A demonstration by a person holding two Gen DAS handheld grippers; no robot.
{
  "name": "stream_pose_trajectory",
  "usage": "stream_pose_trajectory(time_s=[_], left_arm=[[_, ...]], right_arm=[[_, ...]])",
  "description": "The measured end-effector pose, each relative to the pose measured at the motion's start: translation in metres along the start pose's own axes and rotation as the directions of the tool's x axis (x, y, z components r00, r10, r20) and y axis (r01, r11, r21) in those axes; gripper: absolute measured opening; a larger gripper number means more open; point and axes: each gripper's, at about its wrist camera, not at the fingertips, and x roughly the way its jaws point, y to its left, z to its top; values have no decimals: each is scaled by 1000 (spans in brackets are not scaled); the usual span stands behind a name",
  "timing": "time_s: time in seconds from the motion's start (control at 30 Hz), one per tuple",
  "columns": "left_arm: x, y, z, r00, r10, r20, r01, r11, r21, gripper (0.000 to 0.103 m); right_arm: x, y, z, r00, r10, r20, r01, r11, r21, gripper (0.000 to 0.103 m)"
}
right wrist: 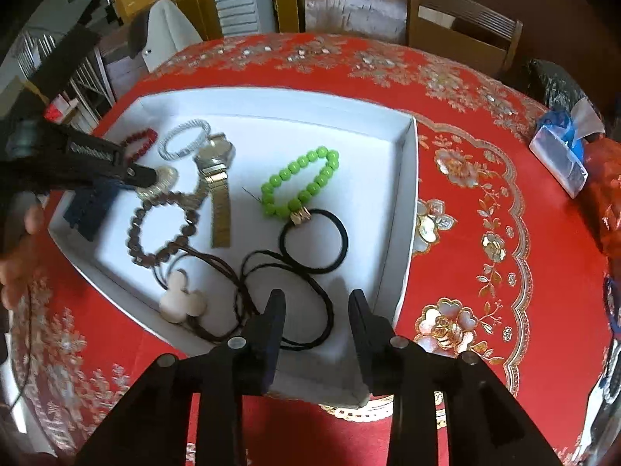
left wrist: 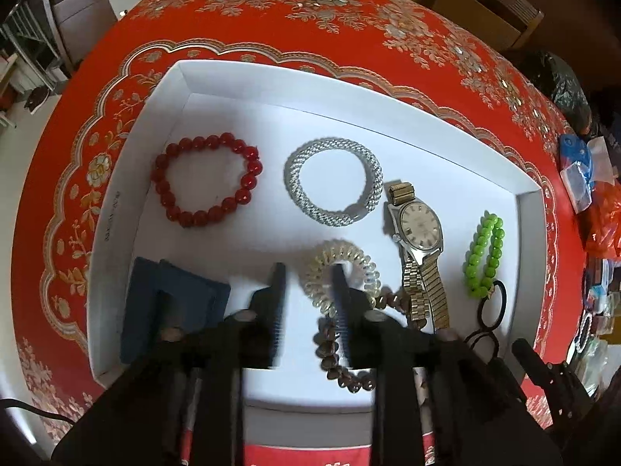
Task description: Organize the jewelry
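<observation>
Tray sat on table; all jewelry lay inside tray. Seen from left wrist view, watch as landmark: mesh bracelet just left of watch, large-bead bracelet further left. Small-bead loop right of watch, hair tie touching loop's near end. Coil hair tie near-left of watch; flat pad far left, in tray's near corner.

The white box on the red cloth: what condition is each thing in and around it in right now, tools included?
white box: open, no lid on it
left tool: open, one finger over the clear coil hair tie
right tool: open, holding nothing
gold watch: face up, band unclasped
red bead bracelet: lying flat, untouched
silver mesh bracelet: lying flat
green bead bracelet: joined to a black hair tie
</observation>
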Motion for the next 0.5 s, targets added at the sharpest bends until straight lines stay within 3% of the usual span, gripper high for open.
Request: stream_pose_trajectory(time_s=[0.07,0.13,0.5], left_arm=[[-7,1,-4,1000,-10,23,11,1000,-9,47],[-16,1,-11,999,-2,49,2,1000,0,50],[-71,-9,-61,981,69,180,-88,992,96,51]], right_arm=[[-8,-1,1,1000,21,21,-22,1000,18,34],[-18,-2,1,998,33,55,-35,999,39,43],[-48,5,-5,993,29,118,-41,994,104,44]])
